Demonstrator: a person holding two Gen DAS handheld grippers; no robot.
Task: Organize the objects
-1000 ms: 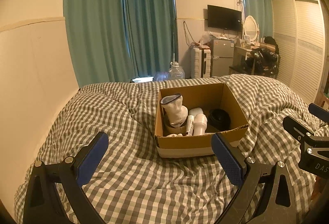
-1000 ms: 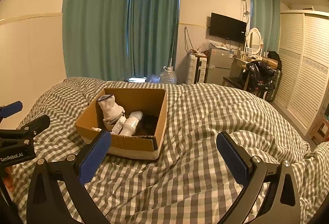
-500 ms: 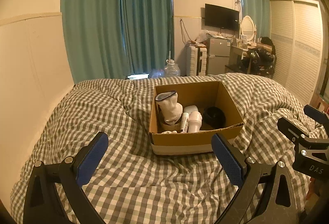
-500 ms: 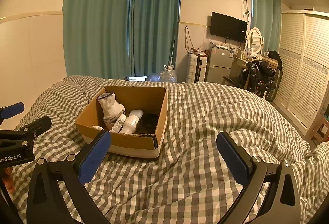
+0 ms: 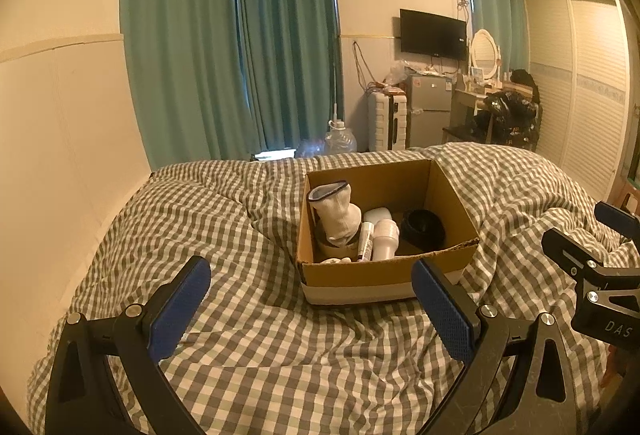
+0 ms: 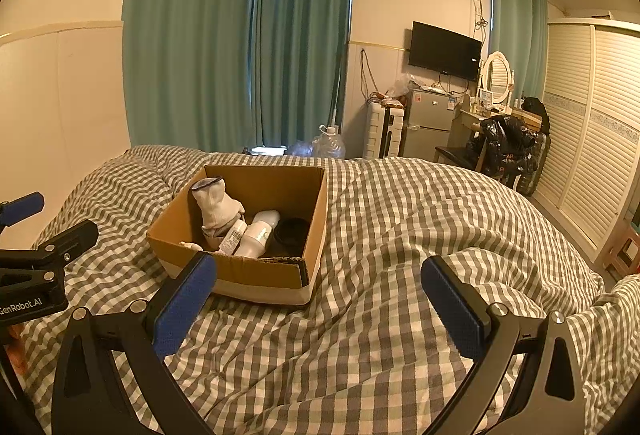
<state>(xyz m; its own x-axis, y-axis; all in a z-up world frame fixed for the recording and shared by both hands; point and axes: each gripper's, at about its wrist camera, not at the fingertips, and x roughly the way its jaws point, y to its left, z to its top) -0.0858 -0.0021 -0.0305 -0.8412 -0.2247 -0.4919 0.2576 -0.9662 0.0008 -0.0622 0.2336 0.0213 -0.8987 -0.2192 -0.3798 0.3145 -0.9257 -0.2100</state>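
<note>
Beyond both fingers (image 5: 440,299), cardboard box (image 5: 360,279).

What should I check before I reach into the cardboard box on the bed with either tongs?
1. Left tongs open and holding nothing: ok.
2. Right tongs open and holding nothing: ok.
3. Box top open, no flap over it: ok.
4. Sock standing upright at the box's left side, reachable from above: ok.
5. White bottle and tube lie side by side touching; picking just one: cannot tell.
6. Box sitting steady on the rumpled blanket: cannot tell.
</note>
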